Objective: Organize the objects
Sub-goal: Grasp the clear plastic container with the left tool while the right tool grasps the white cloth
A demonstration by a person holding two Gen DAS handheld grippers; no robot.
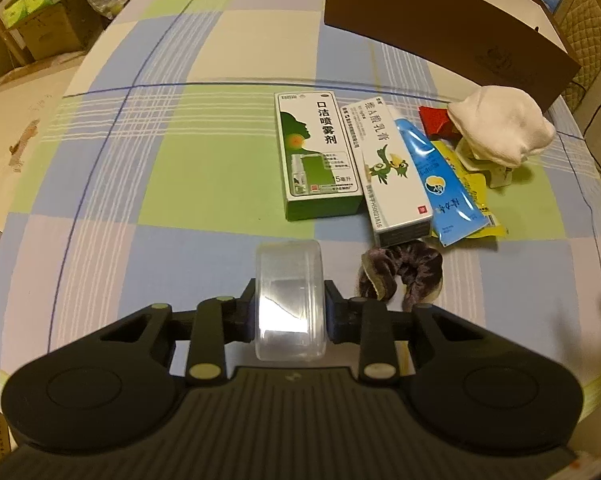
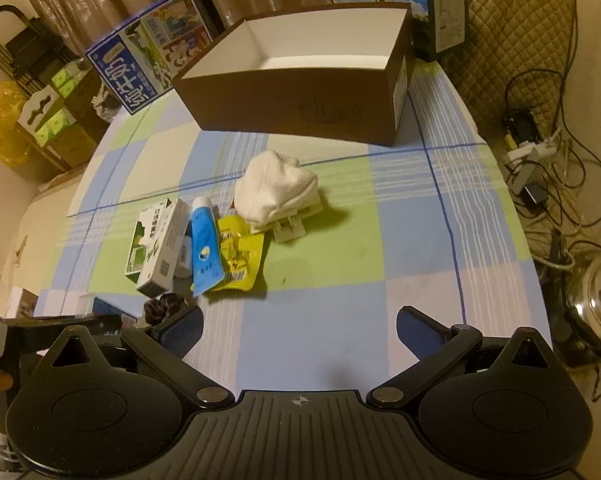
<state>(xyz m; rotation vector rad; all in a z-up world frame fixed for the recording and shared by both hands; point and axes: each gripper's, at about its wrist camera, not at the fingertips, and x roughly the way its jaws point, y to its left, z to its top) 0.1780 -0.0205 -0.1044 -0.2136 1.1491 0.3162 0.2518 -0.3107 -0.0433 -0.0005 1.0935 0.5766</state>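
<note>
My left gripper (image 1: 290, 306) is shut on a clear plastic case (image 1: 290, 284) held just above the checked tablecloth. Ahead of it lie a green medicine box (image 1: 318, 156), a white ointment box (image 1: 392, 176), a blue tube (image 1: 440, 184), a yellow packet (image 1: 476, 196), a dark scrunchie (image 1: 404, 272) and a white rolled sock (image 1: 500, 124). My right gripper (image 2: 298, 330) is open and empty over the tablecloth. In its view the pile sits ahead to the left: sock (image 2: 276, 190), tube (image 2: 204, 240), packet (image 2: 238, 256). The open brown box (image 2: 300, 96) stands behind the pile.
A blue milk carton (image 2: 152, 52) stands at the table's far left corner and a dark carton (image 2: 446, 8) at the far right. Cables and a power strip (image 2: 528, 152) lie off the right edge, with a steel pot lid (image 2: 596, 304) on the floor. A white clip (image 2: 288, 232) lies under the sock.
</note>
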